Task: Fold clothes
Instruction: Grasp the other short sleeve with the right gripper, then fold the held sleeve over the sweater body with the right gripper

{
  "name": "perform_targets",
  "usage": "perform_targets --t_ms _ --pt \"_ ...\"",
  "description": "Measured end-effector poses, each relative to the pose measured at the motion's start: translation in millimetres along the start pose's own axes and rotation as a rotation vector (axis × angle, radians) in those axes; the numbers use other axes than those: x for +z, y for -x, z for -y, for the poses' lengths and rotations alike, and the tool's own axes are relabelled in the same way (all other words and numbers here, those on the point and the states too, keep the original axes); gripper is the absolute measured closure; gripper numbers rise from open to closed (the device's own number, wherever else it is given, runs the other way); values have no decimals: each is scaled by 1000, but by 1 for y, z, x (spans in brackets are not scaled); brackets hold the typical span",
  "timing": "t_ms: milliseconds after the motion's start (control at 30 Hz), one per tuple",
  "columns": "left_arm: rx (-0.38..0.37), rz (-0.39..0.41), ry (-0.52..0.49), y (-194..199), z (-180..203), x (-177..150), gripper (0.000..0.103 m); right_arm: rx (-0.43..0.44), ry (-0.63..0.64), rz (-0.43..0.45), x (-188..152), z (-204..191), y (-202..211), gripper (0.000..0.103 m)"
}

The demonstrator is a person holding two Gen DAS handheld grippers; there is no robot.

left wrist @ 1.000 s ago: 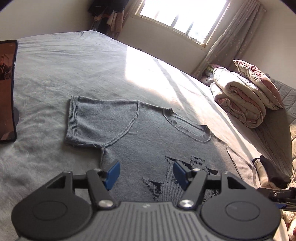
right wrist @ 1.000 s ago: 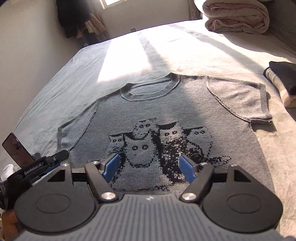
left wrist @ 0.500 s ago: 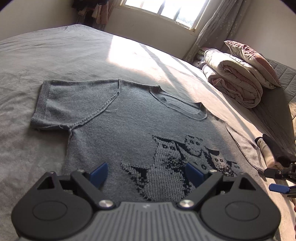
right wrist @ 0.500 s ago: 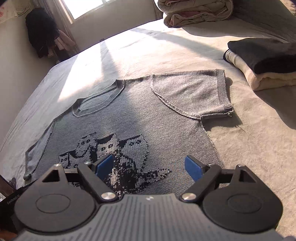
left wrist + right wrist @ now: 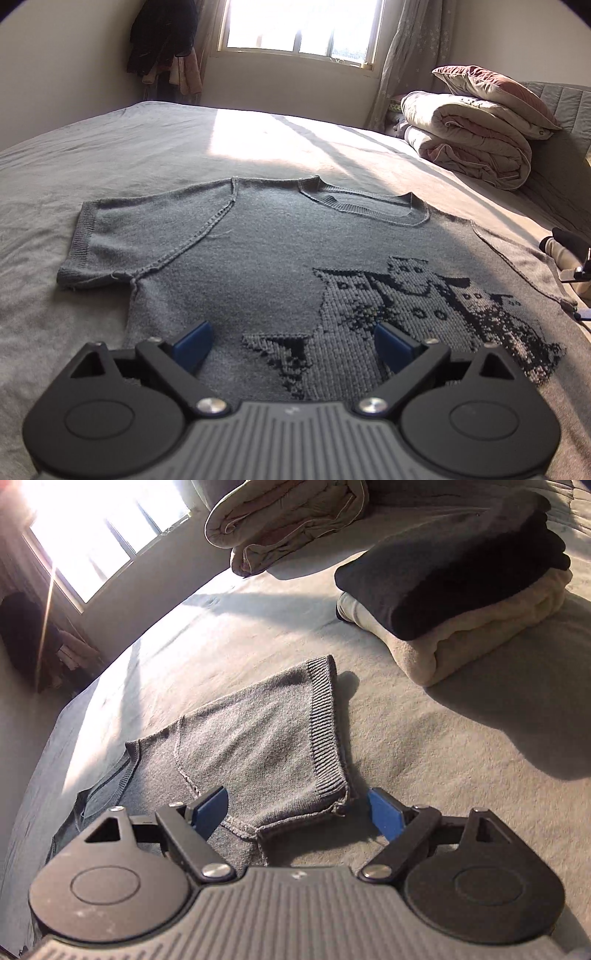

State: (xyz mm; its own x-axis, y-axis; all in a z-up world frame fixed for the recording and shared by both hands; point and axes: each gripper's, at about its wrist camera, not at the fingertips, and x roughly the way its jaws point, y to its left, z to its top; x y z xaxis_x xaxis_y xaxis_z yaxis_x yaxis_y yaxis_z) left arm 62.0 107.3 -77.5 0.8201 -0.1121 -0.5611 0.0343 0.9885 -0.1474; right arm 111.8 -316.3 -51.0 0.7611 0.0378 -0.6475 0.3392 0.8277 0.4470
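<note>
Ahead of the left gripper (image 5: 293, 345), jaws spread wide and empty, the grey sweater (image 5: 266, 266) lies flat on the bed (image 5: 110, 147). Right gripper (image 5: 297, 808) also spread, straddling the sleeve (image 5: 280, 746) cuff corner, possibly touching it. Folded clothes (image 5: 461, 602) lie beyond, to its right.

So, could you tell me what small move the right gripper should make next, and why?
Probably ease the right gripper forward and close on the sleeve: its jaws stand open around the sleeve's ribbed corner, and the sweater lies flat, unfolded.
</note>
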Motion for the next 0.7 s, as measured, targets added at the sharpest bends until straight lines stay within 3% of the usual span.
perform_targets --t_ms 67,100,133,167,433,700 --pt "-8 2 12 0 -2 0 7 -36 38 16 1 -6 -4 36" --pt "-11 3 16 0 -3 0 7 -46 51 17 2 -8 -6 53" --pt "-12 3 18 1 -3 0 7 -43 55 7 3 -9 -8 80" --pt "-13 2 21 1 -3 0 7 -40 59 -3 4 -11 -9 95" --pt "-23 -24 48 4 -6 5 7 -19 201 21 11 -61 -1 95" --pt "-43 -43 109 8 -15 10 8 90 434 -69 -6 -137 -16 95"
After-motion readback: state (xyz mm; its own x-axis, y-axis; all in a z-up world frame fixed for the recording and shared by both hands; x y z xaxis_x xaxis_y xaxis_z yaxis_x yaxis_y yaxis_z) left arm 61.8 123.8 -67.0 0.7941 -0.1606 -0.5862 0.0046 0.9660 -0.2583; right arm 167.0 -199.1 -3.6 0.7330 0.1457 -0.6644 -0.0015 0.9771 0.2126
